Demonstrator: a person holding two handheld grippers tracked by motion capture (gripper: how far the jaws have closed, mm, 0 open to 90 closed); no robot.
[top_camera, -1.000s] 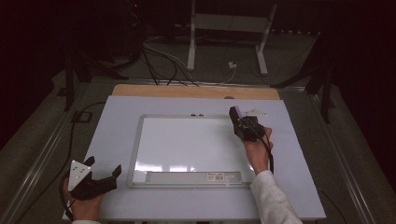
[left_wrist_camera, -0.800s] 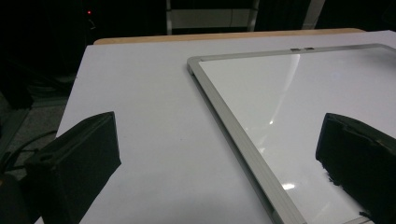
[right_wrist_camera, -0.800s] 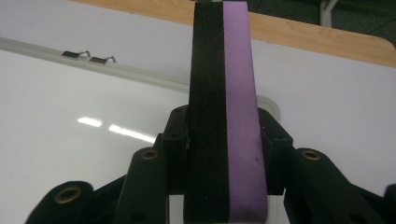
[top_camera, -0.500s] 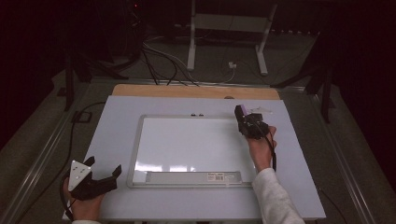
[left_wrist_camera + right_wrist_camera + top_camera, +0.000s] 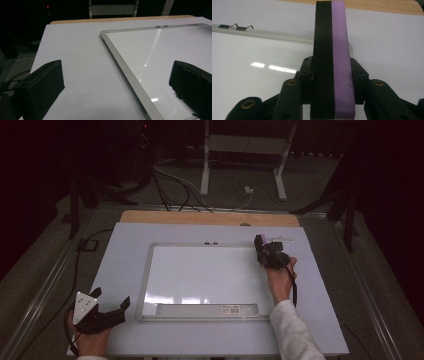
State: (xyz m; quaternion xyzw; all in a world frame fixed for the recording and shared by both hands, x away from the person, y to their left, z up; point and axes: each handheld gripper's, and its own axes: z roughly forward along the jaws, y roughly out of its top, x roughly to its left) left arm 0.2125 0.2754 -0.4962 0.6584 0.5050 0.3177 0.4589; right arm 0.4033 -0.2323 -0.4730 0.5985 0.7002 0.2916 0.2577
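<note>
Right gripper (image 5: 261, 245), clamped on the eraser (image 5: 333, 62), has slid rightward to the whiteboard's (image 5: 200, 275) upper corner; wiping pass looks near finished.

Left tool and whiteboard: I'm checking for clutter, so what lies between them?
Nothing: the high view shows bare white table between the left tool and the whiteboard.
</note>
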